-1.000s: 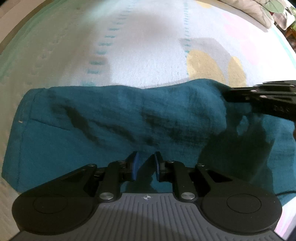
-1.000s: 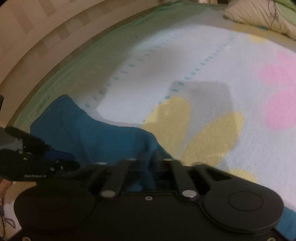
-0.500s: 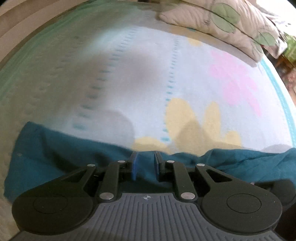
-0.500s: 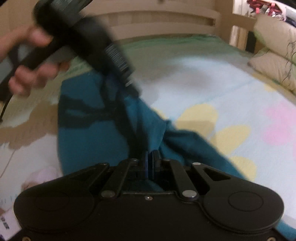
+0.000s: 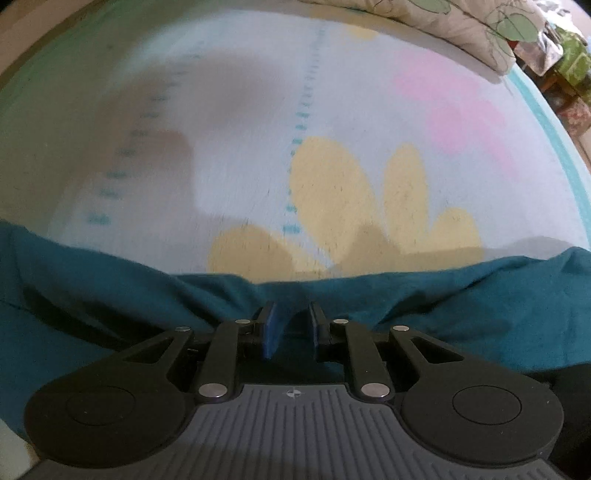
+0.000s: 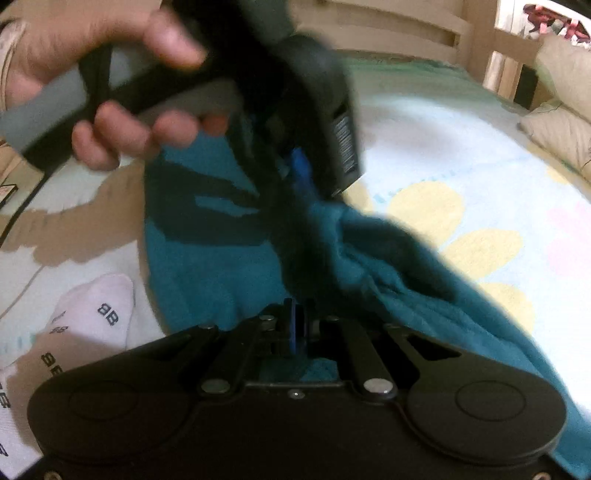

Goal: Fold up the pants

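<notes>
Right now I have the teal pants (image 5: 480, 306) lying across a bed sheet (image 5: 258, 110) printed with yellow and pink flowers, and both of my tongs are in the cloth. Through the left wrist camera, the left gripper (image 5: 291, 328) points steeply down at the near edge of the fabric; its blue pads (image 5: 269, 332) stand a little apart with a raised ridge of teal cloth pinched up between them, so I read it as clamped on the pants. Through the right wrist camera, the right gripper (image 6: 297, 330) has its pads pressed nearly together on a thin fold, and the cloth bunches up from there toward the left tool above it. That same view shows a hand (image 6: 110, 81) wrapped round the grey handle of the left tool, blurred, with the pants hanging from its tip. A white sock (image 6: 92, 314) with dark lettering lies on the sheet just left of the pants. Pillows (image 5: 461, 26) sit at the far edge of the bed.
</notes>
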Motion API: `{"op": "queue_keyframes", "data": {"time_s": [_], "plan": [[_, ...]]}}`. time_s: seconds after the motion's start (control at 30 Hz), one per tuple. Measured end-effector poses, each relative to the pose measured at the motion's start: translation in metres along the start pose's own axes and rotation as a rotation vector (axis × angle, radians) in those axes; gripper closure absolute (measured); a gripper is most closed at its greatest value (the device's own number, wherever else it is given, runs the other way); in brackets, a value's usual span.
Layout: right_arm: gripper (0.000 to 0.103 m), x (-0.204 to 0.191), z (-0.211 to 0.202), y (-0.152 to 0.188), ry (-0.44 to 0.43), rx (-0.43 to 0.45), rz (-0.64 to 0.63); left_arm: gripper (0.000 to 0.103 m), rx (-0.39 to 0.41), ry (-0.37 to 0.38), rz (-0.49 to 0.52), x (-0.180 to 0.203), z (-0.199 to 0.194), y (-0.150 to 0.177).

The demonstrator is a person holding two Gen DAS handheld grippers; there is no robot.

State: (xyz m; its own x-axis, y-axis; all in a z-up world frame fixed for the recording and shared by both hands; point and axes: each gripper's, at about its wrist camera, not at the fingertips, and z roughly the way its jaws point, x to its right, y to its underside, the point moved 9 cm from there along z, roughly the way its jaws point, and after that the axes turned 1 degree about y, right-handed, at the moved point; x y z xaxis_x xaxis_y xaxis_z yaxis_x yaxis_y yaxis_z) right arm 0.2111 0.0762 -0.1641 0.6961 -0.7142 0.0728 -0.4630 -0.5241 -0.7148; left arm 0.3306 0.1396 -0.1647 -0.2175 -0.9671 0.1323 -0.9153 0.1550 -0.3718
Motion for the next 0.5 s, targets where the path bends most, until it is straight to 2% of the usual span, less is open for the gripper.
{"op": "queue_keyframes", "data": {"time_s": [0.07,0.13,0.17,0.23,0.3,0.43,0.5], "plan": [[0.08,0.007,-0.007,-0.007,0.025,0.031,0.015,0.085,0.003,0.016,-0.023,-0.003,0.001,0.0],[0.062,0.017,-0.014,-0.019,0.029,0.068,0.051,0.085,0.0,0.027,-0.039,-0.005,0.002,-0.002],[0.057,0.023,-0.018,-0.025,0.033,0.094,0.074,0.085,0.001,0.028,-0.041,-0.004,0.003,-0.003],[0.054,0.033,-0.026,-0.036,0.027,0.139,0.121,0.085,0.004,0.031,-0.036,-0.004,0.001,-0.001],[0.05,0.039,-0.026,-0.045,0.003,0.146,0.154,0.085,0.007,0.03,-0.031,-0.002,0.001,-0.001],[0.05,0.041,-0.003,-0.043,-0.091,0.043,0.186,0.085,0.013,0.027,-0.021,-0.003,-0.002,0.0],[0.05,0.04,0.012,-0.038,-0.111,-0.014,0.179,0.085,0.024,0.021,-0.005,-0.003,-0.009,-0.001]]}}
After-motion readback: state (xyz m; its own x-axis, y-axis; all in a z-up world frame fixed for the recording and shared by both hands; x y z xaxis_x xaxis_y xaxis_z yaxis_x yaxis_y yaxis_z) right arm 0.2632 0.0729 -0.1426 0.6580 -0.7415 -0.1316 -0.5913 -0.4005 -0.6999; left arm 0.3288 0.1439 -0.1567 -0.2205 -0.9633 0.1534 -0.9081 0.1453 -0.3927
